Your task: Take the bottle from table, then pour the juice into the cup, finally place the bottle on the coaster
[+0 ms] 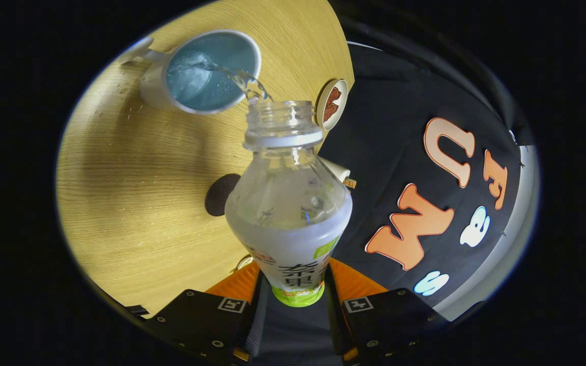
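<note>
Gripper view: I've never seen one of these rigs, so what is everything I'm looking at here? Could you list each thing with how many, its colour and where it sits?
bottle: one, clear plastic with a white and green label, uncapped, held between the fingers and tipped toward the cup
stream of liquid: one, clear, running from the bottle mouth into the cup
cup: one, white outside and pale blue inside, on the table beyond the bottle mouth, partly filled
round coaster: one, white rim with a brown picture, at the table edge beside the bottle neck
dark disc: one, black, flat on the table beside the bottle's shoulder
table: one, light wood, round
gripper: one, black with orange fingers, shut on the bottle's lower body
</note>
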`<action>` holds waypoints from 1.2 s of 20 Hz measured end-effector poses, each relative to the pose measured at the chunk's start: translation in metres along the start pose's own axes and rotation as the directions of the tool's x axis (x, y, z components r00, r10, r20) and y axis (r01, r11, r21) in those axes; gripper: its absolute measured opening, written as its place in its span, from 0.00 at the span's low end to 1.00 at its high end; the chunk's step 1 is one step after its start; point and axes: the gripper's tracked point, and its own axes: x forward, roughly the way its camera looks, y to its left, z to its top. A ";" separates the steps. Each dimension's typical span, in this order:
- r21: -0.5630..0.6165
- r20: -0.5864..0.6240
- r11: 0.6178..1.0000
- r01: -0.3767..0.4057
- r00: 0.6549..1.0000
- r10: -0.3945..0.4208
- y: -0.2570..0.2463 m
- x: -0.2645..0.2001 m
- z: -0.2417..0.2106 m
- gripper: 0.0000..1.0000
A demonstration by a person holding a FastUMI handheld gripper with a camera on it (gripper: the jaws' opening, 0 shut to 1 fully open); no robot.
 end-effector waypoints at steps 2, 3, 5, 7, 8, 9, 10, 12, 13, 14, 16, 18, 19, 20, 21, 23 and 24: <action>-0.014 0.002 1.000 0.006 1.000 -0.006 -0.004 0.001 0.002 0.55; -0.019 0.003 1.000 0.007 1.000 -0.007 -0.005 0.000 0.002 0.55; -0.032 0.006 0.999 0.016 1.000 -0.016 -0.009 0.000 0.004 0.55; -0.042 0.009 0.999 0.017 1.000 -0.017 -0.010 -0.001 0.004 0.55; -0.048 0.010 0.999 0.018 1.000 -0.017 -0.011 -0.001 0.005 0.55; -0.053 0.011 0.998 0.019 1.000 -0.018 -0.011 -0.001 0.005 0.55; -0.058 0.010 0.998 0.019 1.000 -0.018 -0.012 0.000 0.005 0.55; -0.066 0.011 0.998 0.021 1.000 -0.020 -0.013 0.001 0.004 0.55; -0.070 0.006 0.997 0.020 1.000 -0.019 -0.012 0.001 0.003 0.55; -0.073 0.006 0.997 0.020 1.000 -0.020 -0.014 0.001 0.002 0.55; -0.080 0.006 0.997 0.016 1.000 -0.016 -0.015 0.002 0.004 0.55; -0.092 0.011 0.996 0.016 1.000 -0.015 -0.015 0.001 0.007 0.55; -0.098 0.014 0.995 0.015 1.000 -0.014 -0.015 0.000 0.006 0.54; -0.104 0.014 0.994 0.014 1.000 -0.012 -0.015 0.000 0.007 0.55; -0.108 0.015 0.994 0.012 1.000 -0.010 -0.016 0.001 0.006 0.55; -0.119 0.016 0.993 0.011 1.000 -0.009 -0.017 -0.001 0.005 0.55; -0.125 0.014 0.992 0.011 1.000 -0.009 -0.017 0.000 0.004 0.55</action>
